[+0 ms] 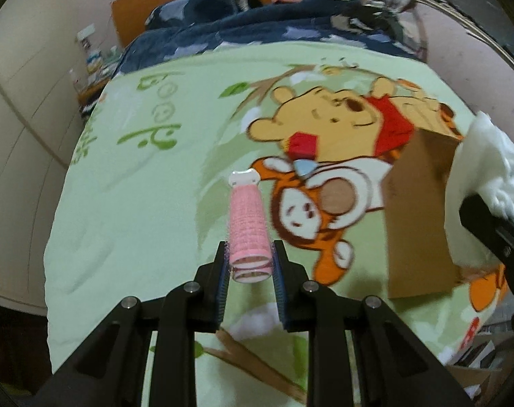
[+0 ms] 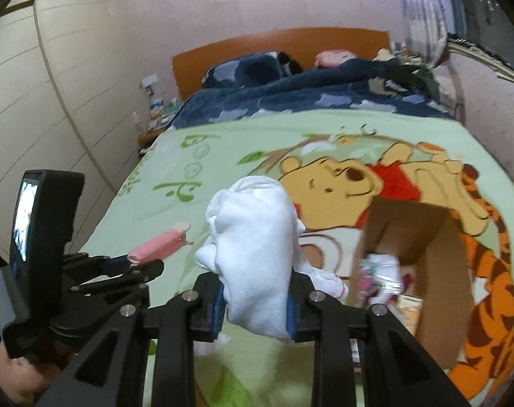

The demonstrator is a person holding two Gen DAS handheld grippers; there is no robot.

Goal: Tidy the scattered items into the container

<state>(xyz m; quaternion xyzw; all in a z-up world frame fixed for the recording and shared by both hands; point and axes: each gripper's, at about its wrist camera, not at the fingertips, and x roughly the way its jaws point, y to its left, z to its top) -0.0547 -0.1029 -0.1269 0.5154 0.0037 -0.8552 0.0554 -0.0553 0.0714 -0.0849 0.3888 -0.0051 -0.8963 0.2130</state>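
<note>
Pink ribbed hair roller (image 1: 248, 227), one only, is clamped between the left gripper (image 1: 250, 264) fingers above the green cartoon bedspread (image 1: 128, 203). One white cloth (image 2: 253, 244) is pinched in the right gripper (image 2: 255, 302) beside one open brown cardboard box (image 2: 440, 291). One red block (image 1: 302, 145) lies mid-bedspread.

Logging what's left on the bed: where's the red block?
Left wrist view, centre-right: the red block lies on the blanket, beyond the roller, left of the box.
</note>
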